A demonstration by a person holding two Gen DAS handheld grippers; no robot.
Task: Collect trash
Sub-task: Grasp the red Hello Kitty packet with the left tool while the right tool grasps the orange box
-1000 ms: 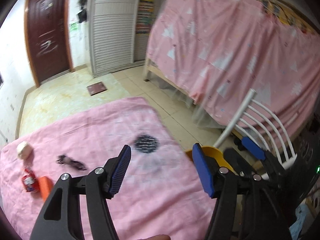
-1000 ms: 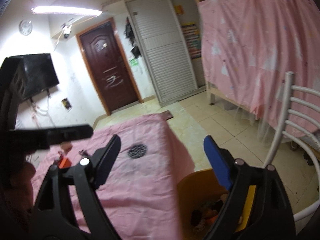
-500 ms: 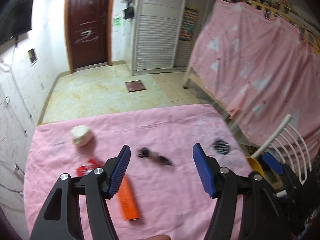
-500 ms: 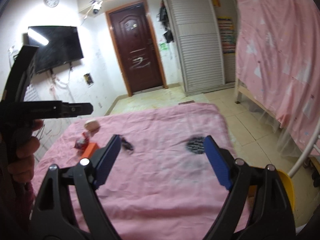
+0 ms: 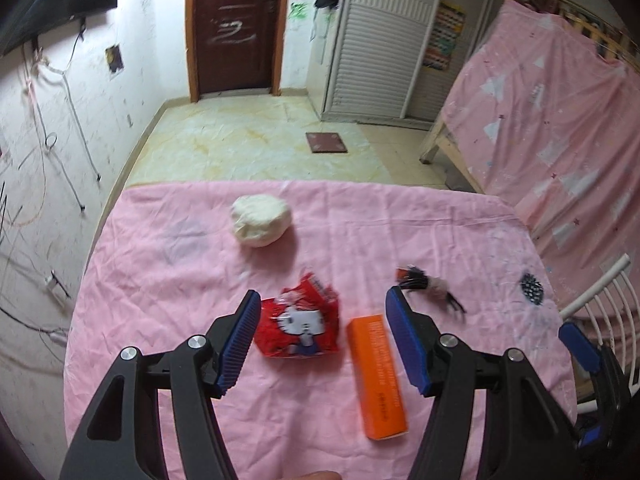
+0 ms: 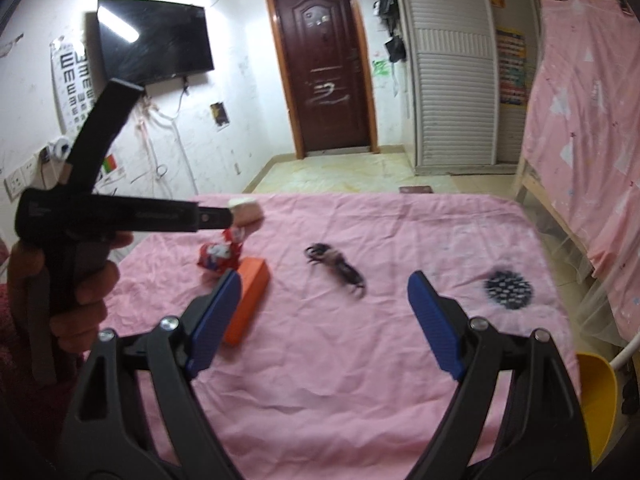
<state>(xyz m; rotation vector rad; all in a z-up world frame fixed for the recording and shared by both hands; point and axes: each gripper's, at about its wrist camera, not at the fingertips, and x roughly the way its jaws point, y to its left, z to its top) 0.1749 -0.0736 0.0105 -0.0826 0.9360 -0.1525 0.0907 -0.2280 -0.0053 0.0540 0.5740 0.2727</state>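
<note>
- The left gripper (image 5: 320, 338) is held apart and empty above the pink cloth (image 5: 168, 280), with the red wrapper (image 5: 300, 326) seen between its blue pads and the orange box (image 5: 378, 376) just beside the wrapper, toward 4 o'clock from it.
- The right gripper (image 6: 326, 320) is also empty and its jaws are opening; nothing lies between them but bare cloth, with the black scrap (image 6: 336, 266) just beyond, at 12 o'clock.
- The step in hand is judged to be the reach for the next piece of trash, the wrapper being the likeliest target of the left gripper.
- To do it well, the pads should be lowered straight over the wrapper's crumpled middle, so that the box is not caught by the right-hand pad.
- The wrapper is soft and should be pinched at a raised fold, not scraped along the cloth.
- The box's long axis runs from about 12 to 6 o'clock in the left view, tilted slightly toward 5; it would best be gripped across its narrow width.
- The black scrap lies with its long axis from 10 to 4 o'clock; it is blurred, so what it is cannot be told surely.
- The white lump (image 5: 262, 226) sits well apart, at 12 o'clock.
- The yellow bin (image 6: 596, 400) stands off the cloth's edge at 4 o'clock in the right view.
</note>
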